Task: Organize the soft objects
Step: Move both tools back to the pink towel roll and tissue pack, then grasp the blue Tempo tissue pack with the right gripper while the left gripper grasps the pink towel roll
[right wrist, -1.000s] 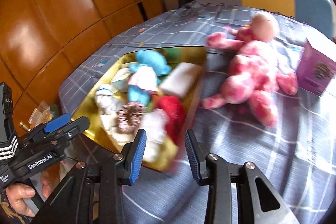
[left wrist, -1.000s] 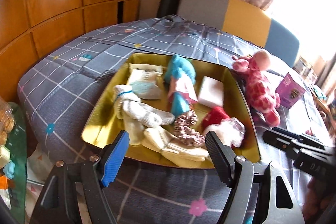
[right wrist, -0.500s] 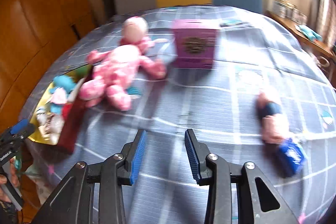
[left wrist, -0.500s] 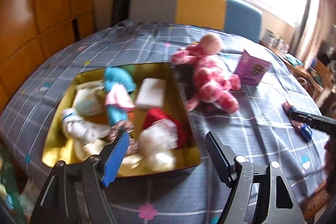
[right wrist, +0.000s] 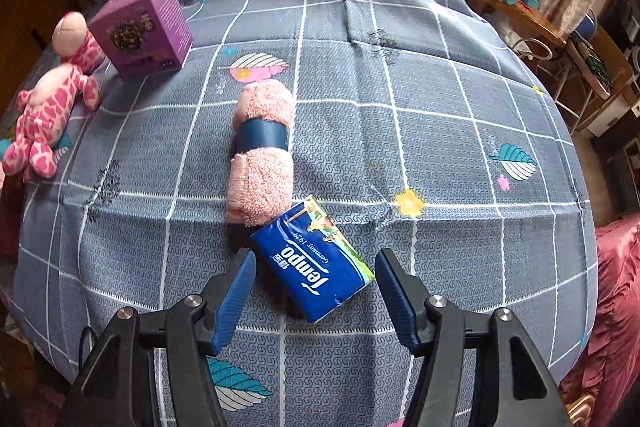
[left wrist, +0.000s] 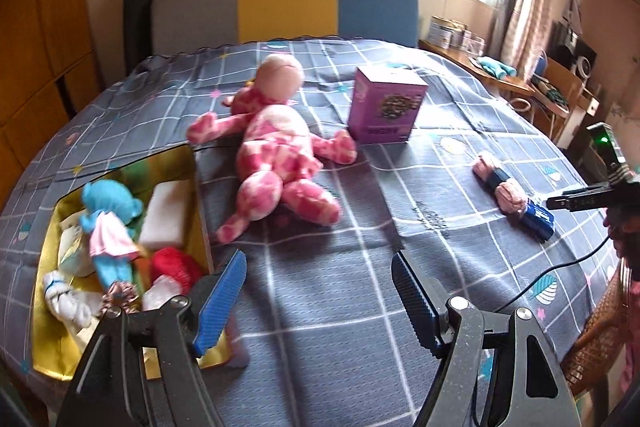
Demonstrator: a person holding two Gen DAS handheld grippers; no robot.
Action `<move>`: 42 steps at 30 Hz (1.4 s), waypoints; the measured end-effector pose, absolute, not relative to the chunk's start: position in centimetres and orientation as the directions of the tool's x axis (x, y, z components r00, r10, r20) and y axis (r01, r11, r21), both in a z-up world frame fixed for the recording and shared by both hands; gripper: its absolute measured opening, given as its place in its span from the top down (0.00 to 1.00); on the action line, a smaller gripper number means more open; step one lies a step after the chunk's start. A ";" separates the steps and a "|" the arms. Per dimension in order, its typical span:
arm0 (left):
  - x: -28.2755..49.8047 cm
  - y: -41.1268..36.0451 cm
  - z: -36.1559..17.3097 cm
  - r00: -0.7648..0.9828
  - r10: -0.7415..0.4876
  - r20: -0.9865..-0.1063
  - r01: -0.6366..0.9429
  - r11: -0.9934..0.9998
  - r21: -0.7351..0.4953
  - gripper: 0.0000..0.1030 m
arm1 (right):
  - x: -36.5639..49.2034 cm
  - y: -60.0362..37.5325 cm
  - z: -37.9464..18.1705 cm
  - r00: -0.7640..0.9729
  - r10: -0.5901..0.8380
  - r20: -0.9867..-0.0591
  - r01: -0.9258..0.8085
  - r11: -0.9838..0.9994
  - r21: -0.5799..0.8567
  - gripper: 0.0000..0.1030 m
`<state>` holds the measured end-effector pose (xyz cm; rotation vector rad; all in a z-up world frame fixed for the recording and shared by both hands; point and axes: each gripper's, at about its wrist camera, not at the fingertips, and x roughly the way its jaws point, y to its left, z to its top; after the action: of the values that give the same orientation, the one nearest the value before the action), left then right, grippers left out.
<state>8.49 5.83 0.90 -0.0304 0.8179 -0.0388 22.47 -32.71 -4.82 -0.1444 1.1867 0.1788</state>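
right gripper: jaws spread wide, nothing in them, hovering low right over the blue tissue pack. My guess is that's the next grab.

tissue pack: flat on the checked cloth, near the table's close edge. Its long axis runs diagonally across the jaw gap (upper-left to lower-right), so the claw probably wants a bit of wrist twist to close across the short side. Its far corner looks like it's touching the pink towel roll, or just overlapping it, can't tell which.

towel roll: just beyond the pack, long axis pointing roughly away from the claw, dark band around the middle.

left gripper: also wide open and empty, over bare cloth, well apart from the pack. So the right hand is clearly the nearer one.

gold box: only the left view shows it, at the left edge, already holding a blue doll and other soft bits.

pink plush: lying between box and purple carton, still outside the box.

right view extra: the "Tempo" print on the pack, which in the left view is just a small blue blob.
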 end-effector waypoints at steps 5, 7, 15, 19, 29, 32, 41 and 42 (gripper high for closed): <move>10.2 2.7 0.4 0.656 -0.086 -0.749 0.091 0.995 -0.035 0.26 | 23.6 -30.7 -7.1 0.299 -0.004 -0.954 -0.325 0.940 -0.106 0.38; 10.7 1.5 0.2 0.649 -0.096 -0.755 0.116 0.993 -0.028 0.26 | 24.1 -30.3 -8.1 0.265 -0.041 -0.963 -0.354 0.925 -0.137 0.38; 13.1 -2.9 -0.8 0.603 -0.150 -0.783 0.211 0.977 -0.025 0.26 | 23.2 -30.9 -7.7 0.289 -0.058 -0.956 -0.386 0.906 -0.172 0.71; 15.0 -5.3 -1.5 0.566 -0.192 -0.801 0.250 0.967 -0.055 0.26 | 21.9 -33.2 -5.5 0.345 -0.046 -0.937 -0.307 0.938 -0.159 0.83; 20.5 -12.1 -3.7 0.450 -0.299 -0.842 0.299 0.938 -0.173 0.26 | 21.1 -36.9 -4.8 0.323 0.103 -0.941 -0.234 0.972 0.026 0.64; 22.4 -13.9 -4.3 0.418 -0.329 -0.847 0.284 0.933 -0.222 0.26 | 21.0 -37.3 -4.6 0.339 0.117 -0.934 -0.205 0.978 0.048 0.63; 28.7 -19.3 -6.7 0.353 -0.340 -0.872 0.220 0.936 -0.276 0.21 | 20.9 -40.1 -4.0 0.390 0.174 -0.904 -0.068 0.985 0.160 0.63; 29.3 -19.7 -7.1 0.341 -0.340 -0.876 0.209 0.936 -0.282 0.21 | 20.9 -40.3 -4.0 0.391 0.192 -0.900 -0.065 0.981 0.181 0.63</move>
<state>29.31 -19.69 -7.11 -0.1269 1.1698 -0.3585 20.86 -40.26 -4.05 0.1230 1.1579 0.1642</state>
